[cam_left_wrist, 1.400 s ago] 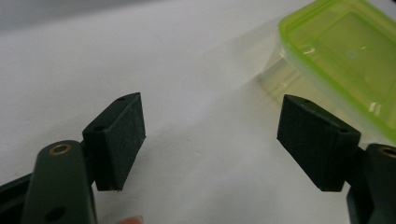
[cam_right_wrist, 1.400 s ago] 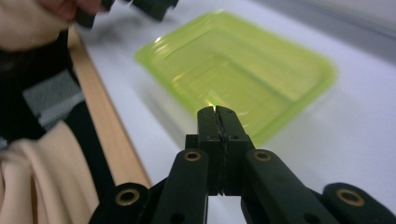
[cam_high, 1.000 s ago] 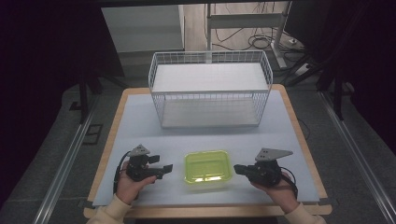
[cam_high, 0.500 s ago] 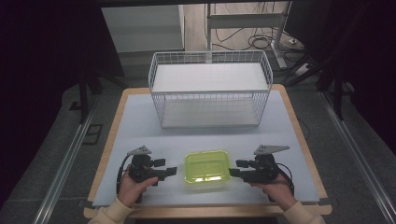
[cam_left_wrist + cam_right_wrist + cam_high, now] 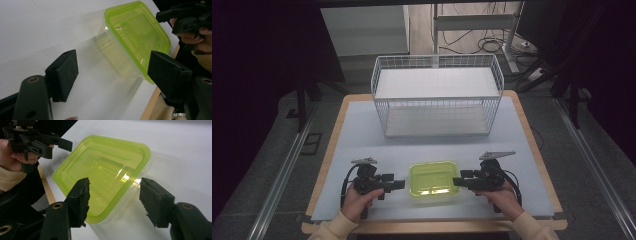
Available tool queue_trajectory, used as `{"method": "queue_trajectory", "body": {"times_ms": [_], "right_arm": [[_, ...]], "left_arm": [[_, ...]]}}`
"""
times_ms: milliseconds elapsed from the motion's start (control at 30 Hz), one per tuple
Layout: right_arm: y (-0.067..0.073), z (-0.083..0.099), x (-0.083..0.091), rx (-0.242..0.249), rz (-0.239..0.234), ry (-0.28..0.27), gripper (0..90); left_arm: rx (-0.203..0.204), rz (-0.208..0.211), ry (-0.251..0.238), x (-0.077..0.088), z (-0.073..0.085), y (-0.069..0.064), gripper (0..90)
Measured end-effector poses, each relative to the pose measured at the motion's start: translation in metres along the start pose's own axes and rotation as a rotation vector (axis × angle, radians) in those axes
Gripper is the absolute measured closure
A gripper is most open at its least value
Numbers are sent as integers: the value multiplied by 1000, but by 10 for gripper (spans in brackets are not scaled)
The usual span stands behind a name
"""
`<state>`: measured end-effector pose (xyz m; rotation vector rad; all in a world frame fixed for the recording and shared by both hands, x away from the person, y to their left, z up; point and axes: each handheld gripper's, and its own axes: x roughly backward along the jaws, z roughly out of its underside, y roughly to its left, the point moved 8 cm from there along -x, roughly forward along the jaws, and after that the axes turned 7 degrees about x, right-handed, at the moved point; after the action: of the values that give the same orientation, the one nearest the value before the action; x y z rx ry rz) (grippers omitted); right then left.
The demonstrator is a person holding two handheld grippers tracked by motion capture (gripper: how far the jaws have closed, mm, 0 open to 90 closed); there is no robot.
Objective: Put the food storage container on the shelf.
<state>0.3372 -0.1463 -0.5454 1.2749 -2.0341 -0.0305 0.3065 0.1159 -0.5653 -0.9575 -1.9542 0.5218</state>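
Observation:
A clear plastic container with a lime-green lid (image 5: 434, 180) sits on the pale mat near the table's front edge. My left gripper (image 5: 400, 185) is just left of it, pointing at its side, jaws open. In the left gripper view the container (image 5: 135, 42) lies ahead of the left gripper (image 5: 113, 62), untouched. My right gripper (image 5: 458, 181) faces the container's right side. Its jaws have just been opening. In the right gripper view the right gripper (image 5: 115, 185) straddles the near lid corner (image 5: 107, 177), and its pads stand apart from it.
A white wire basket (image 5: 437, 95) stands at the back of the mat, its long side facing me. The wooden table edge (image 5: 432, 227) runs close behind both hands. Bare mat (image 5: 432, 147) lies between basket and container.
The right gripper has shifted left toward the container, and its jaws have gone from shut to open. The left gripper has barely moved.

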Motion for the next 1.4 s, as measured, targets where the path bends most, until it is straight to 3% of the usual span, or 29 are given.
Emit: {"method": "queue_trajectory", "body": {"times_ms": [267, 633, 733, 1033, 1100, 1133, 1400], "right_arm": [[-7, -1, -3, -58, -15, 6, 515], [-14, 2, -5, -117, -36, 23, 602], [-16, 3, -7, -133, -47, 28, 642], [-17, 3, -10, -187, -94, 27, 681], [-16, 3, -10, -193, -104, 27, 696], [-15, 4, -11, -195, -110, 32, 703], [-11, 1, -5, -234, -147, 10, 773]], "left_arm": [[63, 44, 11, -11, -5, 0, 254], [104, 81, 34, -24, -7, -4, 321], [115, 107, 38, -26, -7, -6, 388], [130, 115, 49, -30, -7, -6, 633], [138, 135, 47, -31, -7, -8, 676], [126, 132, 41, -30, -7, -9, 706], [124, 157, 5, -23, -10, -13, 773]]}}
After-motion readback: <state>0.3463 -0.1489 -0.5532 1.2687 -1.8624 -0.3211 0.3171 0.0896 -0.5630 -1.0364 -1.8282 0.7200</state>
